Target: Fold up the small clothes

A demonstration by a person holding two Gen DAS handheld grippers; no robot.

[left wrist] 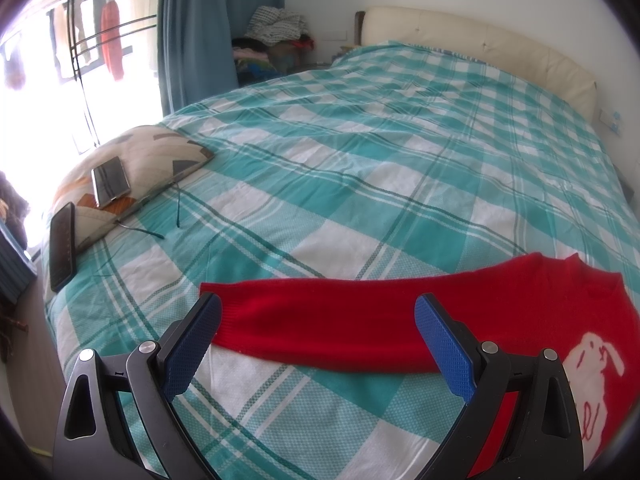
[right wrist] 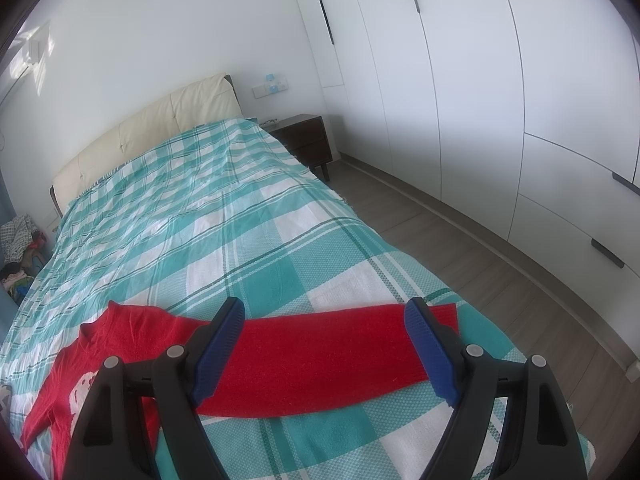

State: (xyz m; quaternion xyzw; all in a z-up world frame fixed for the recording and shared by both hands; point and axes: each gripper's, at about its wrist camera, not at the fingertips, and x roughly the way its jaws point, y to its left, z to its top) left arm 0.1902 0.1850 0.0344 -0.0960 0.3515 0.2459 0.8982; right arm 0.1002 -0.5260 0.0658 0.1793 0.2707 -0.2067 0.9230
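Note:
A small red sweater (left wrist: 520,304) with a white rabbit motif lies flat on the teal-and-white checked bedspread (left wrist: 360,168). Its one sleeve (left wrist: 320,320) stretches out to the left in the left wrist view. My left gripper (left wrist: 318,312) is open, its blue pads either side of that sleeve, just above it. The other sleeve (right wrist: 320,352) stretches right in the right wrist view, where the sweater body (right wrist: 120,340) lies at lower left. My right gripper (right wrist: 324,316) is open over that sleeve, holding nothing.
A patterned pillow (left wrist: 132,176) with a phone (left wrist: 110,180) on it and a dark tablet (left wrist: 62,244) beside it lies at the bed's left edge. A clothes pile (left wrist: 276,28) sits by the curtain. A nightstand (right wrist: 304,140), wardrobe (right wrist: 480,80) and wood floor (right wrist: 500,272) are to the right.

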